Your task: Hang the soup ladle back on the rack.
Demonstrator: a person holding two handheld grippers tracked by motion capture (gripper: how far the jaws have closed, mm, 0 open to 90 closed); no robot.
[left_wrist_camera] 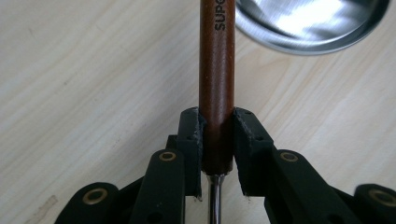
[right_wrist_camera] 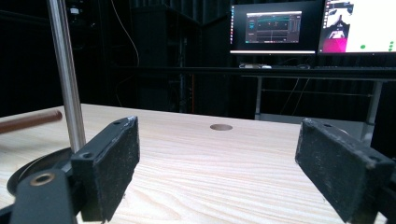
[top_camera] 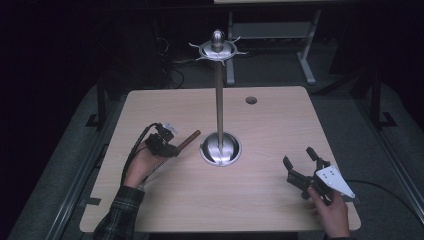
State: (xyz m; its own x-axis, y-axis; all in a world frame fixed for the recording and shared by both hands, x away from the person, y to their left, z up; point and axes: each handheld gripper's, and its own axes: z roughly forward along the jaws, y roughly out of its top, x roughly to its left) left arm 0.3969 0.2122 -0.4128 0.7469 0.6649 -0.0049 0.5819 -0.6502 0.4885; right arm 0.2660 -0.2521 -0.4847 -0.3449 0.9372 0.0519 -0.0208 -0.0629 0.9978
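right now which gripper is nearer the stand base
Left. The left gripper sits just beside the stand base, gripping a brown handle; the right gripper is farther off, open.

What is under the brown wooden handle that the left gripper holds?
Under the brown wooden handle lies bare wooden table; the left gripper clamps it from both sides. The strip of table directly beneath the handle is covered. The stand's round metal base sits beside its far end.

Our left claw (top_camera: 176, 146) was clamped tight, forearm angled in from the lower left; our right claw (top_camera: 300, 159) sat low with jaws spread wide.
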